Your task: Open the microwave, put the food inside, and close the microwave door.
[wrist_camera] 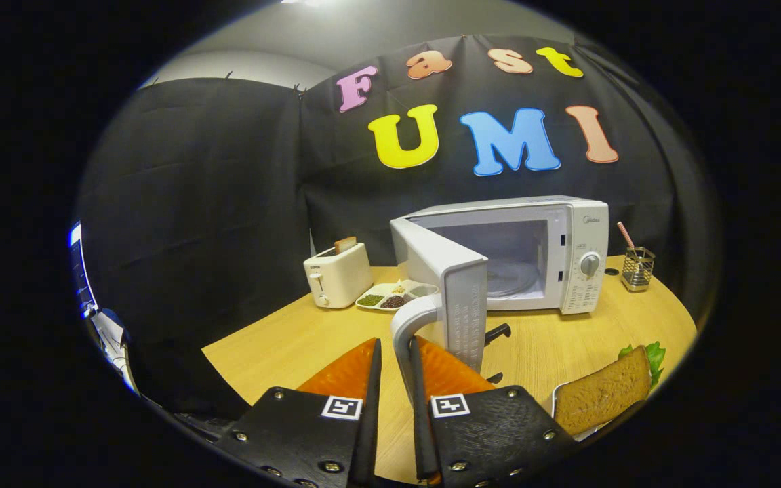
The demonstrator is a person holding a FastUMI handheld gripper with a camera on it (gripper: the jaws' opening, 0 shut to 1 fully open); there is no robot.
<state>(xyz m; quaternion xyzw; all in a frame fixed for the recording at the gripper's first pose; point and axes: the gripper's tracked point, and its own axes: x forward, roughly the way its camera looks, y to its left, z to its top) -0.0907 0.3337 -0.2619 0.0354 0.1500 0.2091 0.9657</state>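
Wooden table (282,339) carries everything. Nearest, the tongs (396,352) have their two fingers around the curved handle (409,325) of the microwave door (448,285); the handle stands upright between them. The gap is narrow, but I cannot tell if both fingers press on the handle. Just right of the fingers, the food, a sandwich (604,393) of brown bread with green lettuce, lies on a tray; its long side runs away from the tongs toward the right. The door is swung wide open, its edge pointing toward the tongs. Beyond it the microwave (584,237) shows its empty chamber with the glass plate. Left of the door are a divided dish (390,295) and a toaster (336,274). Right of the microwave stands a wire holder (638,269).
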